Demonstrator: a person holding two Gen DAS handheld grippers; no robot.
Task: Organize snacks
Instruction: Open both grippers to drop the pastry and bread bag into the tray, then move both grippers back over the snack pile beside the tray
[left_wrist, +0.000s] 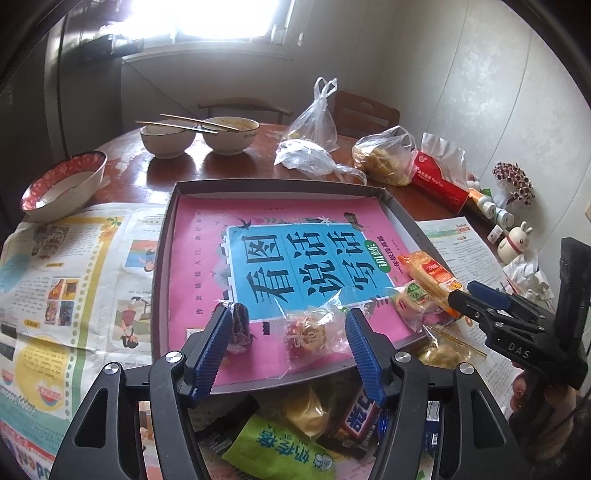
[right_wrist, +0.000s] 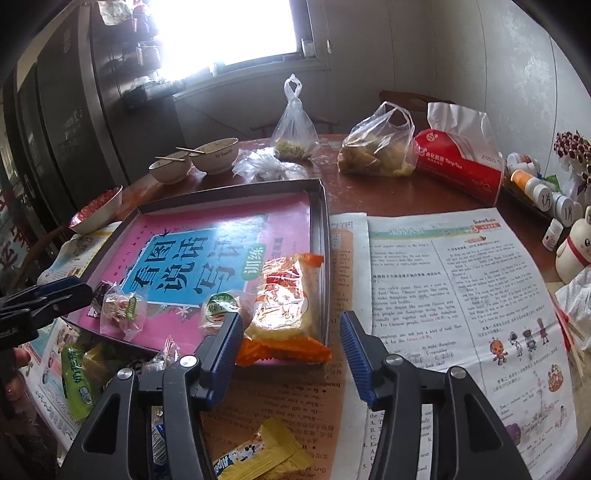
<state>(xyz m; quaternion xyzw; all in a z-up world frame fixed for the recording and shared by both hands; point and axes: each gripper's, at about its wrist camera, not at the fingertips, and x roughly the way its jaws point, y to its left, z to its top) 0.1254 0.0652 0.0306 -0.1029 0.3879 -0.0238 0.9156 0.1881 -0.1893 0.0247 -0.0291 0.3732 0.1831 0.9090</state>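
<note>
Tools both spread: left tool (left_wrist: 290, 345) straddled red candy (left_wrist: 308, 338) in tray (right_wrist: 325, 221); best pinched squarely across wrapper's middle.

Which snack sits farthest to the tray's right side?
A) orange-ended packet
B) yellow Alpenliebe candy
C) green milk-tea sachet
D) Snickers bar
A: the orange-ended packet lies against the right wall of the tray, while the other three snacks are all off the tray on the newspaper in front.

Snickers bar (left_wrist: 360, 415) partly hidden behind hand-held gripper (left_wrist: 288, 354)
</note>
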